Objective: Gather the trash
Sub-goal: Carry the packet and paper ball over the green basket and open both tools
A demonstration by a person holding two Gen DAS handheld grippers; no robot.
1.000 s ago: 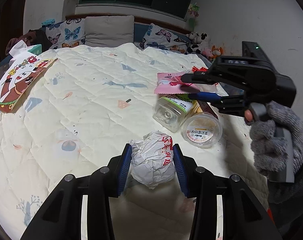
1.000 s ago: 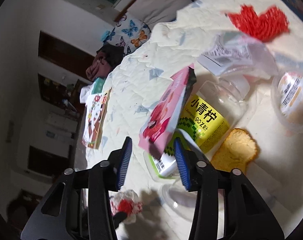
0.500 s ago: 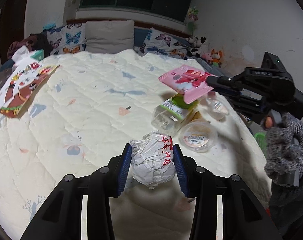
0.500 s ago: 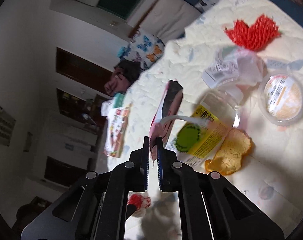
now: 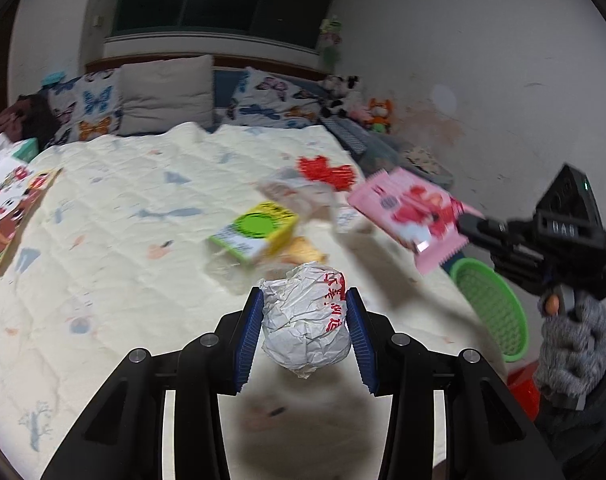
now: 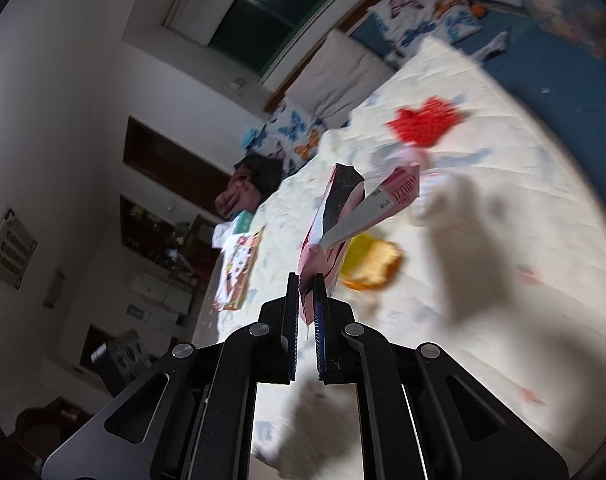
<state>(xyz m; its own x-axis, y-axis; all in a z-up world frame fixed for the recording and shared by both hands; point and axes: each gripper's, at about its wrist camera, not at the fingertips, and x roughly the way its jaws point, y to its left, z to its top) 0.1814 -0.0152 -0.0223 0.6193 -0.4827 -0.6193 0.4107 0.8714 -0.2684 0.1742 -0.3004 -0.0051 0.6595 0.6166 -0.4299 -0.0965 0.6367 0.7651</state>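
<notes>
Right wrist: "IZZUPIZZA"-like print on pink packet (image 6: 399, 194).

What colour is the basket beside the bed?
Green: the basket has a bright green perforated wall and rim, seen best in the left wrist view.

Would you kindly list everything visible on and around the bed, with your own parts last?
crumpled paper ball: one, white with red print, held in the left hand-held gripper
pink snack wrapper: one, pink, held in the air by the right hand-held gripper
bottle: one, clear with a yellow-green label, lying mid-quilt
red mesh piece: one, red, far side of the quilt
quilt: one, cream, covering the bed
picture book: one, multicoloured, quilt's left edge
green basket: one, green, beside the bed
pillows: several, grey and butterfly-print, at the headboard
left hand-held gripper: one, black, blue pads
right hand-held gripper: one, black
gloved hand: one, grey
</notes>
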